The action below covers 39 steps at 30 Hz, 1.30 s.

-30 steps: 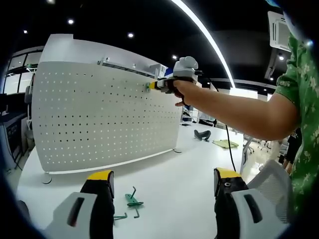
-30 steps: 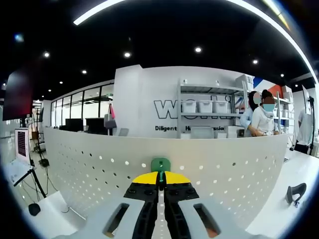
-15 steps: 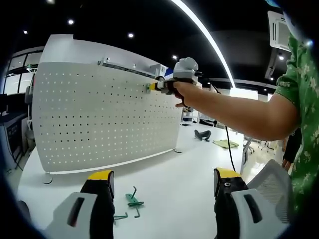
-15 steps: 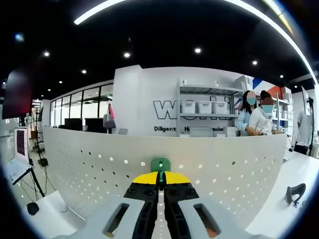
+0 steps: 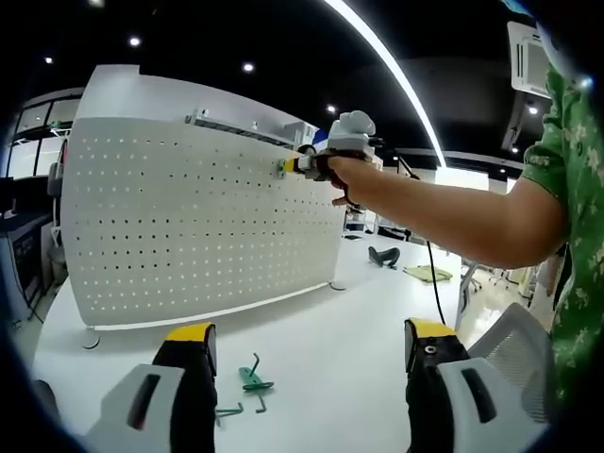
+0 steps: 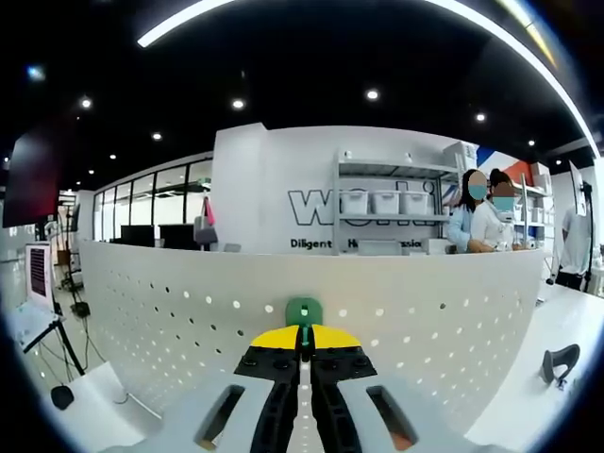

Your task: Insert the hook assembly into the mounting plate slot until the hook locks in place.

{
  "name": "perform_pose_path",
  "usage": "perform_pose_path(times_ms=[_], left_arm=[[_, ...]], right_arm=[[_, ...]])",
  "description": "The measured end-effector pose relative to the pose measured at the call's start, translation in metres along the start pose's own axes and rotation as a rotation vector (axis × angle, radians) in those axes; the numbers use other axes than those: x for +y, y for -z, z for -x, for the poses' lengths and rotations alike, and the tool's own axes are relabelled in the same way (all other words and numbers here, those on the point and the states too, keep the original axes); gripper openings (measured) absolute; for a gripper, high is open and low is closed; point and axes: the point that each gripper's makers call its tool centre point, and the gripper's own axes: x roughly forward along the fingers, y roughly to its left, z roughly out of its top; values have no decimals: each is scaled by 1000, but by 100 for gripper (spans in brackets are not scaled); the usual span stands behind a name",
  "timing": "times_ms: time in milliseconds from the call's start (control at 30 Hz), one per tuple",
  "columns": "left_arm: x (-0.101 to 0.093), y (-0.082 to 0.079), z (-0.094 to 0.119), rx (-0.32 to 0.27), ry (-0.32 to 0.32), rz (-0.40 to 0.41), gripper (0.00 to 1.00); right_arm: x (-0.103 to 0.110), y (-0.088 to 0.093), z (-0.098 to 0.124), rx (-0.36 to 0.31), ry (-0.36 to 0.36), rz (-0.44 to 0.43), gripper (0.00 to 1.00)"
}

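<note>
A white perforated mounting plate [image 5: 198,222] stands upright on the white table [image 5: 330,349]. In the right gripper view my right gripper [image 6: 303,332] is shut on a green hook [image 6: 303,311], pressed against the plate [image 6: 170,311] near its top edge. The left gripper view shows that right gripper [image 5: 293,164] held by a person's hand at the plate's upper right. My left gripper [image 5: 307,340] hangs open over the table with nothing between its yellow-tipped fingers [image 5: 189,334]. Several spare green hooks [image 5: 247,382] lie on the table just ahead of its left finger.
A dark object [image 5: 382,255] and a yellow-green cloth [image 5: 427,273] lie on the table beyond the plate. The person's arm [image 5: 453,222] crosses the left gripper view from the right. Shelving [image 6: 392,212] and people [image 6: 486,222] stand behind the plate.
</note>
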Motion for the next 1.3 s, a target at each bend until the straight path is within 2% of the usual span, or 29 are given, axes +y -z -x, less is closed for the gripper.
perform_pose_path(times_ms=[933, 1100, 1300], left_arm=[[2, 1, 0, 3, -1, 2, 84], [3, 1, 0, 3, -2, 0, 84], [1, 1, -1, 4, 4, -2, 84]], right_arm=[[0, 4, -2, 1, 1, 22, 2], [-1, 2, -1, -10, 1, 17, 5], [-1, 7, 1, 2, -5, 19, 5]])
